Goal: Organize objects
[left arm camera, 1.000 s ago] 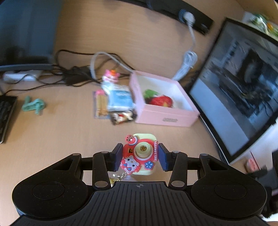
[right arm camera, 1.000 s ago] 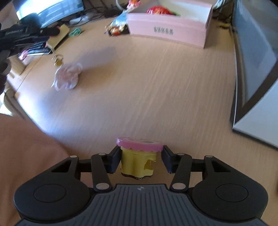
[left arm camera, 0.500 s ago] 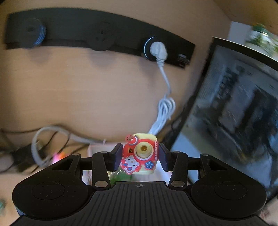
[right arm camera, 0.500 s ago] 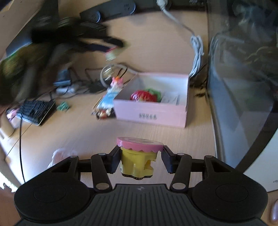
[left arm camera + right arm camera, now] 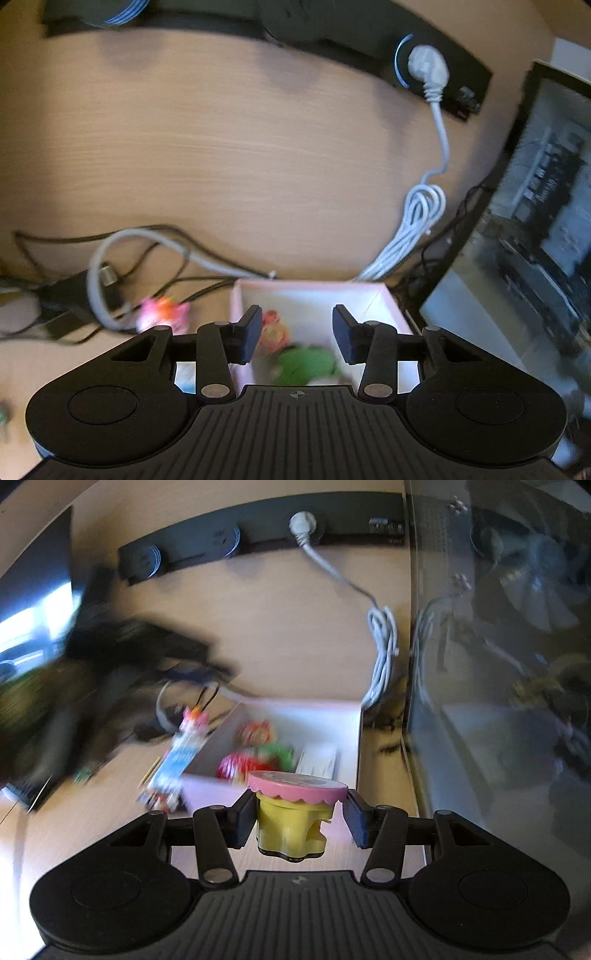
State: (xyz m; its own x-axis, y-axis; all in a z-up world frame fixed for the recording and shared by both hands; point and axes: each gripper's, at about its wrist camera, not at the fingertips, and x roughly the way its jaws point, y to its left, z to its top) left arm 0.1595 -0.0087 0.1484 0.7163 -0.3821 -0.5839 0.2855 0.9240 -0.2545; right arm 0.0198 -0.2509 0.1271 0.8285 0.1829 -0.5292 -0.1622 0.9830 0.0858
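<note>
1. My left claw point(image 5: 297, 334) sits at the bottom centre of its own view. Its jaws stand apart with nothing gripped between them, and they have just been closing a little.
2. Through the gap between those fingers I look down into the pink box point(image 5: 310, 286), which fills the lower middle of the frame.
3. Inside the box lie a blurred green shape point(image 5: 306, 365) and, just up and left of it, a blurred red-orange one point(image 5: 273, 330). I cannot tell what the red-orange one is.
4. A coiled white cable point(image 5: 419, 221) hangs from the black power strip point(image 5: 332, 26) along the top edge and reaches the box's far right corner. A monitor point(image 5: 535, 240) fills the right side.
5. My right claw point(image 5: 299, 814) is clenched on the yellow toy point(image 5: 288, 827) with its pink scalloped top, at the lower centre of its view.
6. Beyond that toy, mid-frame, the pink box point(image 5: 295, 709) stands open on the desk point(image 5: 92, 830), with a red and green toy point(image 5: 258, 760) in it.
7. A blue snack packet point(image 5: 177, 760) lies just left of the box, and a dark blur covers the left of the frame.
</note>
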